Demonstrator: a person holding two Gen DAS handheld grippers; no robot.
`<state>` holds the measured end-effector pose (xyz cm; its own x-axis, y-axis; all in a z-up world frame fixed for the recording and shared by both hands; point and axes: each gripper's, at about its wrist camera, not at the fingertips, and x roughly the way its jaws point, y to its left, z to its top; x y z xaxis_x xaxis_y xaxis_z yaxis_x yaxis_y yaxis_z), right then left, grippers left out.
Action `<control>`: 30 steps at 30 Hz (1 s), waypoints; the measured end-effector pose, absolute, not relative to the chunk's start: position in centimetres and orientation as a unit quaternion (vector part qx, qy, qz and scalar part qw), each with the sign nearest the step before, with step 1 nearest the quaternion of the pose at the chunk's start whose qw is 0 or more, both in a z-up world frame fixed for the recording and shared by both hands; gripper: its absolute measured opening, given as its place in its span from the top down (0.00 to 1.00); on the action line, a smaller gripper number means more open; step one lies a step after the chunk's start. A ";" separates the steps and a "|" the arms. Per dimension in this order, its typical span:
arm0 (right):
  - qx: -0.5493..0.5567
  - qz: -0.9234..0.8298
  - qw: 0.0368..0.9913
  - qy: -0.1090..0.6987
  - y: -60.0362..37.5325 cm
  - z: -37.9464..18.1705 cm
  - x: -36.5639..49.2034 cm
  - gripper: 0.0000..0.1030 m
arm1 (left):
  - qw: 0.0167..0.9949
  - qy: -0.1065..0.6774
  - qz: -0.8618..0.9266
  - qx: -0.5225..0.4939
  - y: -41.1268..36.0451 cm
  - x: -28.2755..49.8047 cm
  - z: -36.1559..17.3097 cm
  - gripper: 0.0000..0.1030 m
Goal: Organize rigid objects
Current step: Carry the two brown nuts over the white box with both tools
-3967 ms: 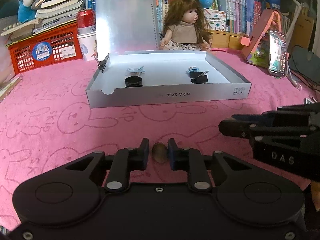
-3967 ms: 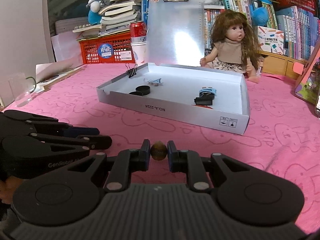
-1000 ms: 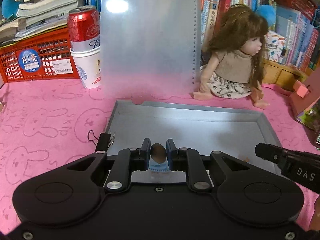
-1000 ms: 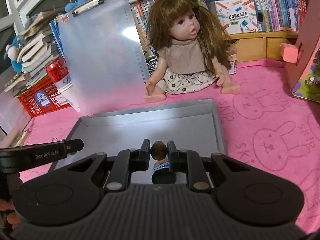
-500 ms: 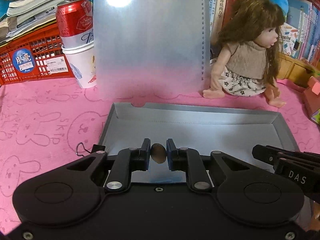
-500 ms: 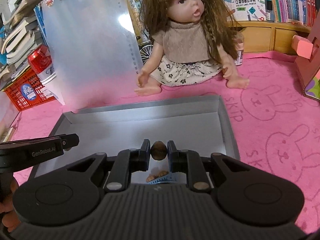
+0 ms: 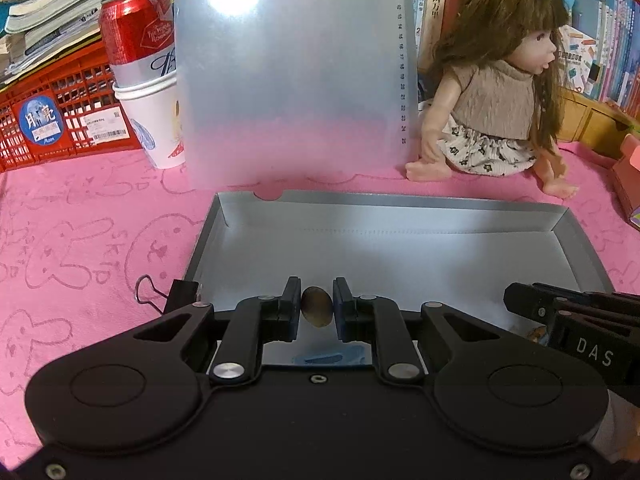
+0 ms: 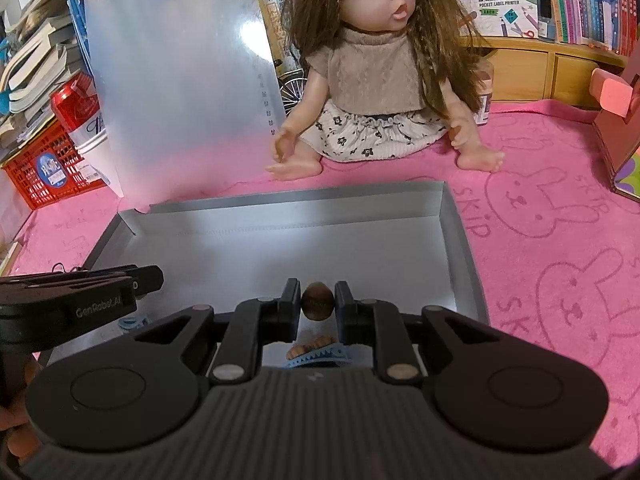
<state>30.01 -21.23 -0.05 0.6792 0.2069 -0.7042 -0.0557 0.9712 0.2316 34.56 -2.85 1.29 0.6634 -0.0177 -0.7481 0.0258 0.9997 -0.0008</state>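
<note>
Left gripper and right gripper, each clamping a brown, perhaps nut-like piece, have descended from the pink cloth to above the grey tray; release pending.

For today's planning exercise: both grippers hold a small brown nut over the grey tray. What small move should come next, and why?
Probably open both to drop the nuts: the left gripper and right gripper each pinch a nut above the tray floor.
</note>
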 end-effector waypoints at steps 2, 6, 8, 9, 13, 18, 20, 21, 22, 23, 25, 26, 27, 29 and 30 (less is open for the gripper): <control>0.095 0.072 0.911 0.395 -21.2 -0.1 30.0 0.79 | 0.911 0.412 -0.011 0.005 -2.8 34.6 1.2 0.84; 0.094 0.072 0.911 0.396 -21.2 -0.3 30.0 0.79 | 0.910 0.414 -0.011 0.006 -2.8 34.7 0.9 0.84; 0.094 0.072 0.911 0.395 -21.1 -0.3 30.0 0.79 | 0.911 0.413 -0.012 0.008 -2.8 34.7 0.9 0.84; 0.094 0.073 0.911 0.395 -21.1 -0.3 30.0 0.79 | 0.911 0.412 -0.012 0.008 -2.8 34.7 0.9 0.84; 0.094 0.072 0.911 0.394 -21.1 -0.3 30.0 0.79 | 0.911 0.412 -0.012 0.009 -2.8 34.7 0.9 0.84; 0.094 0.072 0.912 0.393 -21.2 -0.3 30.0 0.79 | 0.912 0.411 -0.012 0.011 -2.8 34.6 0.9 0.83; 0.095 0.072 0.912 0.392 -21.2 -0.3 30.0 0.79 | 0.912 0.411 -0.012 0.011 -2.8 34.6 0.9 0.83; 0.095 0.071 0.912 0.392 -21.2 -0.3 30.0 0.79 | 0.912 0.410 -0.012 0.011 -2.8 34.6 0.9 0.83; 0.095 0.071 0.912 0.392 -21.2 -0.3 30.0 0.79 | 0.912 0.410 -0.012 0.011 -2.8 34.6 0.9 0.83; 0.095 0.071 0.912 0.392 -21.2 -0.3 30.0 0.79 | 0.912 0.410 -0.012 0.012 -2.8 34.6 0.9 0.83; 0.096 0.071 0.913 0.391 -21.2 -0.4 29.9 0.78 | 0.912 0.409 -0.012 0.014 -2.8 34.6 0.8 0.83; 0.097 0.070 0.913 0.391 -21.3 -0.4 29.9 0.77 | 0.912 0.409 -0.013 0.014 -2.8 34.5 0.9 0.83; 0.097 0.070 0.913 0.390 -21.3 -0.4 29.9 0.75 | 0.912 0.409 -0.013 0.015 -2.8 34.5 0.9 0.83; 0.097 0.068 0.914 0.388 -21.3 -0.4 29.9 0.74 | 0.912 0.409 -0.013 0.014 -2.8 34.5 0.9 0.83; 0.098 0.068 0.914 0.387 -21.4 -0.4 29.8 0.74 | 0.912 0.409 -0.013 0.013 -2.8 34.5 0.9 0.82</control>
